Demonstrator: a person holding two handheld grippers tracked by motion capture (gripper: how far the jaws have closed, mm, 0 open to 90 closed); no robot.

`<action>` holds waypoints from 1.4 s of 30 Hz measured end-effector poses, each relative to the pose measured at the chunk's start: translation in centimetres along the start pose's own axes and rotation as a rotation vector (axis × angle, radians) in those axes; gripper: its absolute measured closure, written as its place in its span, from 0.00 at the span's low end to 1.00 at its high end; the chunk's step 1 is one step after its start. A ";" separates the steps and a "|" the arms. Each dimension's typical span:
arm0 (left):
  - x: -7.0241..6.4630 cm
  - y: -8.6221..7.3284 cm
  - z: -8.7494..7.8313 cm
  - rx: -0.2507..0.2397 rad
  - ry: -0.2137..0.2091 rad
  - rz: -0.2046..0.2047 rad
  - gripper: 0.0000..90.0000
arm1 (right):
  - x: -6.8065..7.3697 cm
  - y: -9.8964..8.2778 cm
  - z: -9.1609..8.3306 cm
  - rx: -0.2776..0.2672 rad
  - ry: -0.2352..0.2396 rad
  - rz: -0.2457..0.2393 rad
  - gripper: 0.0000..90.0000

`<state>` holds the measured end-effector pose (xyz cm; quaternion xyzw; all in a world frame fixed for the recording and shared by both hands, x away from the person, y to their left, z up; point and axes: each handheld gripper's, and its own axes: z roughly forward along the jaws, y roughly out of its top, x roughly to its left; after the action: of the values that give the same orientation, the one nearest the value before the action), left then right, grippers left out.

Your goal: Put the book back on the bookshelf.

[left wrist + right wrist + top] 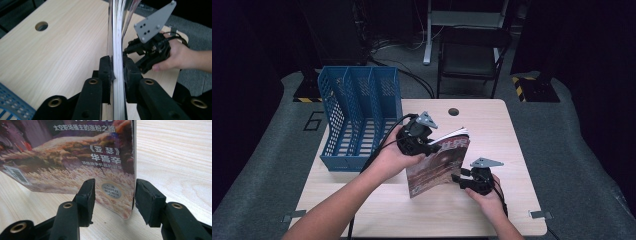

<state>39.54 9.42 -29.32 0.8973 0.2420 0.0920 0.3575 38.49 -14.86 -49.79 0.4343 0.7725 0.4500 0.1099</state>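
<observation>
on wooden table [492, 125], magazine [437, 165] upright on edge, spine toward right gripper [460, 180], jaws spread around its corner; left gripper [432, 148] pinching the pages.

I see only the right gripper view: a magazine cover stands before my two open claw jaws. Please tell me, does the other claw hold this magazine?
Observer: Yes. In the left gripper view the left claw is shut on the magazine and presses its pages from both sides.
Operator: Where on the magazine does it grip?
Observer: In the high view it grips the upper left part, across from the lower corner where your right claw is.
Operator: Is there some place to put the magazine?
Observer: A blue file rack stands at the far left corner of the table. Its slots look empty.
</observation>
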 end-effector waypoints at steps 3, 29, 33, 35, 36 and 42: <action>0.1 -0.1 -0.4 0.016 0.008 0.001 0.88 | 0.0 0.0 0.0 0.006 -0.002 -0.010 0.55; 0.6 0.4 -0.8 0.069 -0.006 -0.007 0.93 | -0.1 0.0 0.2 0.012 0.003 -0.011 0.53; 0.6 0.6 -0.7 0.072 -0.013 -0.010 0.93 | -0.1 0.0 0.1 0.010 0.015 -0.012 0.53; 0.7 0.8 -0.7 0.080 -0.014 -0.007 0.93 | -0.2 0.0 0.2 0.013 0.004 -0.014 0.52; 0.7 0.9 -0.7 0.081 -0.013 -0.005 0.93 | -0.2 -0.1 0.2 0.014 0.012 -0.009 0.52; 0.7 1.4 -1.0 0.086 0.000 -0.006 0.93 | -0.2 -0.1 0.2 0.027 0.009 0.002 0.52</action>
<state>40.28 9.49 -27.64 0.9112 0.2483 0.0805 0.3188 38.68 -14.91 -50.08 0.4346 0.7785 0.4417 0.1001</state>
